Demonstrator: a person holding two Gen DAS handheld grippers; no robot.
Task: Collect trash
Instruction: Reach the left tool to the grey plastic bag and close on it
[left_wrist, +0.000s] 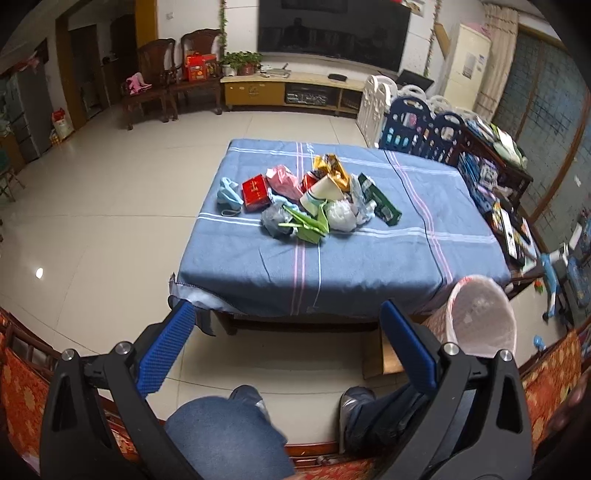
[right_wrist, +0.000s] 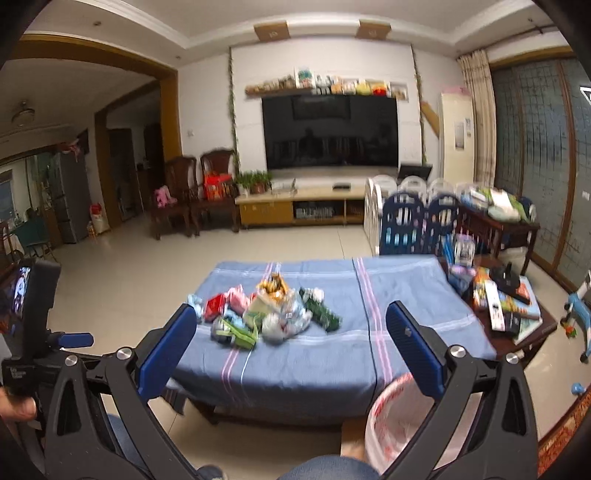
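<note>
Trash: we see a heap of wrappers, bags and cartons (left_wrist: 314, 195) on the middle of the desk (left_wrist: 369, 258), which wears a blue striped cloth.
Bin: our pink-lined waste basket (left_wrist: 480, 314) stands on the floor at the desk's near right corner.
Left claw (left_wrist: 288, 314): spread wide, holding nothing, well short of the heap.
Right claw (right_wrist: 291, 321): also spread and empty, above the desk's near edge.
In the way: only bare cloth lies between us and the heap.
Around: blue and white playpen panels (right_wrist: 413, 218) far right; cluttered side table (right_wrist: 509, 314) right; TV (right_wrist: 330, 129) on the far wall.
Writing: red carton (left_wrist: 255, 190) bears print we cannot read.
</note>
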